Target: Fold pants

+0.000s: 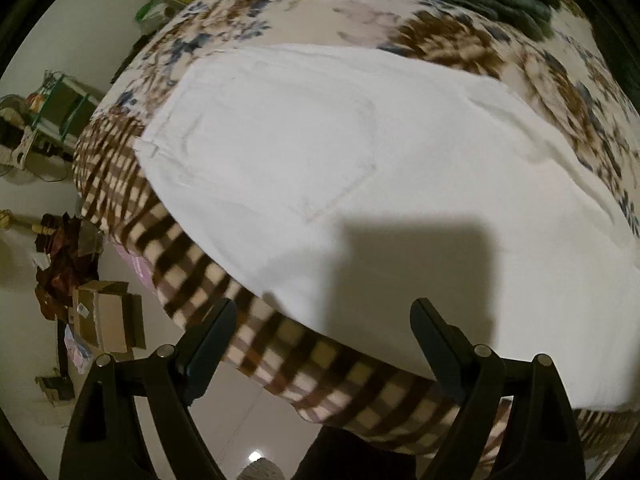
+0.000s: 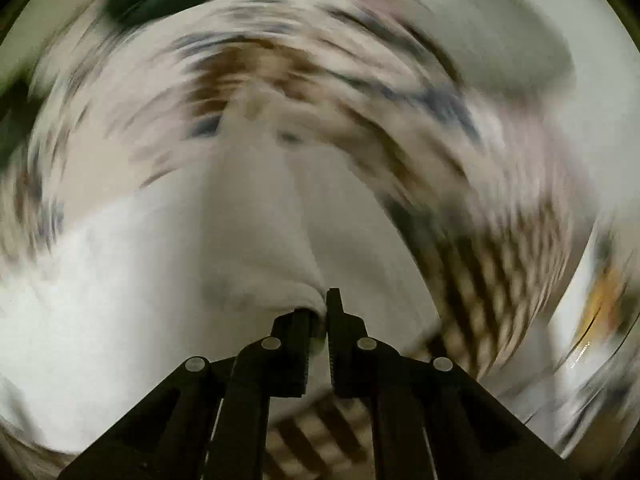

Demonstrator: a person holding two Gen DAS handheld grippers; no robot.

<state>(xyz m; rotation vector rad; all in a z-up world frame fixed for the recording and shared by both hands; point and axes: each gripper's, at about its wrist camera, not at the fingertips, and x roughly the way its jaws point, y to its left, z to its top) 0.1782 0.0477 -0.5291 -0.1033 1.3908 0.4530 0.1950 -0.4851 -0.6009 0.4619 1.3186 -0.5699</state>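
The white pants (image 1: 360, 184) lie flat on the bed (image 1: 280, 344), the left gripper (image 1: 324, 312) hangs at their 6 o'clock edge with fingers spread wide, and the right gripper (image 2: 320, 308) pinches a bunched bit of the pants.

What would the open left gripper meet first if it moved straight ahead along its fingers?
Probably the white pants, lying flat on the checked blanket; the left gripper holds nothing, though depth is unclear.
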